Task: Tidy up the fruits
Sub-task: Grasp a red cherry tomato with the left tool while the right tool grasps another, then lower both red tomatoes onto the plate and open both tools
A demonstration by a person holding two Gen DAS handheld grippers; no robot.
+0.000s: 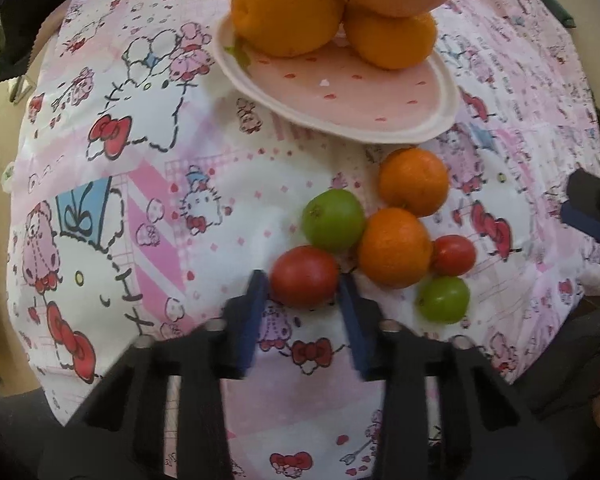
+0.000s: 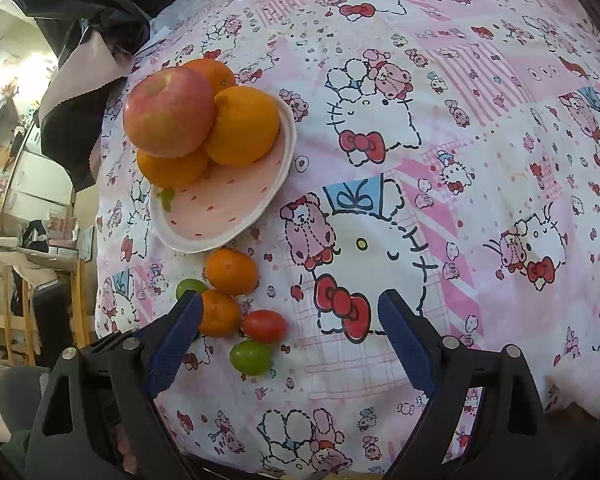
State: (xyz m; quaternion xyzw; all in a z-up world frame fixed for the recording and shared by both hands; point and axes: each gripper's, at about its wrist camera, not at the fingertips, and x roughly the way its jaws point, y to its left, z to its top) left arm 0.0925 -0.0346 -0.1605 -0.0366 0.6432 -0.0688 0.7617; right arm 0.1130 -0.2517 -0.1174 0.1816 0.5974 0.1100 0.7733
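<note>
Blue-padded fingers [image 1: 256, 312] of the left tool [image 1: 302, 300] close around a red tomato [image 1: 304, 276], one pad on each side of it, pressing on its flanks. That tomato lies on the surface, which is covered by a pink-and-white cartoon cat cloth [image 1: 140, 184].

Taking the strawberry-patterned plate [image 1: 380, 120] as landmark: the gripped tomato sits well below its near rim, at the closest end of a small cluster of loose fruit. Just past the tomato, toward the plate, is a green fruit [image 1: 334, 220]; beside that, an orange mandarin [image 1: 394, 246] touches both. A second mandarin [image 1: 414, 182] lies nearest the plate, just short of its rim. On the side of the cluster away from the left tool are a smaller red tomato [image 1: 454, 255] and a smaller green fruit [image 1: 444, 300].

On the plate, at its far end, three oranges [image 2: 244, 124] are piled, with a reddish apple [image 2: 168, 112] on top of them; the near half of the plate is bare.

Right tool [image 2: 290, 320]: its jaws stand wide apart with nothing between them, only cloth. It hovers beside the cluster, well below the plate, its left finger [image 2: 180, 328] overlapping the nearer mandarin in the right wrist view.
</note>
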